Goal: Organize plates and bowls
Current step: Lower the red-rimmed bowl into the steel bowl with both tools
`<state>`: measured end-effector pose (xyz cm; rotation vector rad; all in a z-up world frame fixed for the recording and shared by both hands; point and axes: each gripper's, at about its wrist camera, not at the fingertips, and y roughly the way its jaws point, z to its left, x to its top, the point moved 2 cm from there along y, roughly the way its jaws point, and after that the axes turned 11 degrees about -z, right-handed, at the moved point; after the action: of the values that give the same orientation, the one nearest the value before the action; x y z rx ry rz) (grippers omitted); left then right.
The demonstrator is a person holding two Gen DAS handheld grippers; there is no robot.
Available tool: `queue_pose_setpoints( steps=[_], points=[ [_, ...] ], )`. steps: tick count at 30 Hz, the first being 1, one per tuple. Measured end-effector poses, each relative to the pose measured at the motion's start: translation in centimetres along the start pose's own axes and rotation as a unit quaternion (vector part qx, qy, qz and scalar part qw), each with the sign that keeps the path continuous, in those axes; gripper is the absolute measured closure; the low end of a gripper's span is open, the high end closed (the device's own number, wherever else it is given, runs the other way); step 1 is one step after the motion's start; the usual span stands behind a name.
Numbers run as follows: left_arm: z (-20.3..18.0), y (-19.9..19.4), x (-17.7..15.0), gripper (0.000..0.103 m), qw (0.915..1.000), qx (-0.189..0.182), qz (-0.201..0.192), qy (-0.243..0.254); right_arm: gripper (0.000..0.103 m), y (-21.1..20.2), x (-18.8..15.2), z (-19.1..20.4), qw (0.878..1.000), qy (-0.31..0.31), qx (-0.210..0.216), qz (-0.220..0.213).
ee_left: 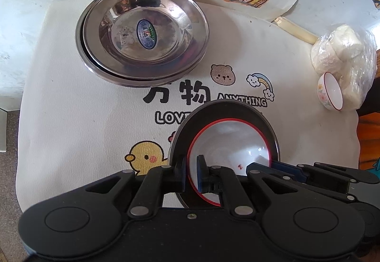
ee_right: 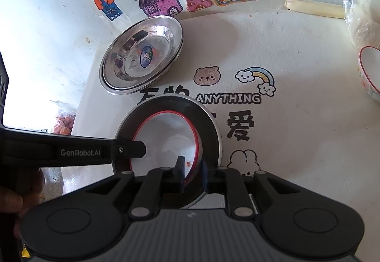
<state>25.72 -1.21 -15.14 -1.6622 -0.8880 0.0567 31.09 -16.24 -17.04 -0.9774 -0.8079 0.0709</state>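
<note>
Red-rimmed white bowl [ee_right: 166, 141] sits inside steel plate [ee_right: 209, 119]. Left gripper [ee_left: 191, 173] clenched on bowl's rim; right gripper [ee_right: 192, 173] straddles opposite rim, released (gap visible).

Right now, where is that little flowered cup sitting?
The flowered cup lies tipped on its side at the far right edge of the white printed mat, right beside the plastic bag of white buns, just right of the rainbow print.
</note>
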Motion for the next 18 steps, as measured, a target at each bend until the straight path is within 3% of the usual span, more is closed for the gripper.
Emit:
queue_pose_setpoints(
  steps=[18],
  points=[
    [-1.0, -2.2, 0.4, 0.085, 0.999, 0.027, -0.036, 0.007, 0.084, -1.5, 0.1, -0.7, 1.0, -0.001, 0.012, -0.022]
  ],
)
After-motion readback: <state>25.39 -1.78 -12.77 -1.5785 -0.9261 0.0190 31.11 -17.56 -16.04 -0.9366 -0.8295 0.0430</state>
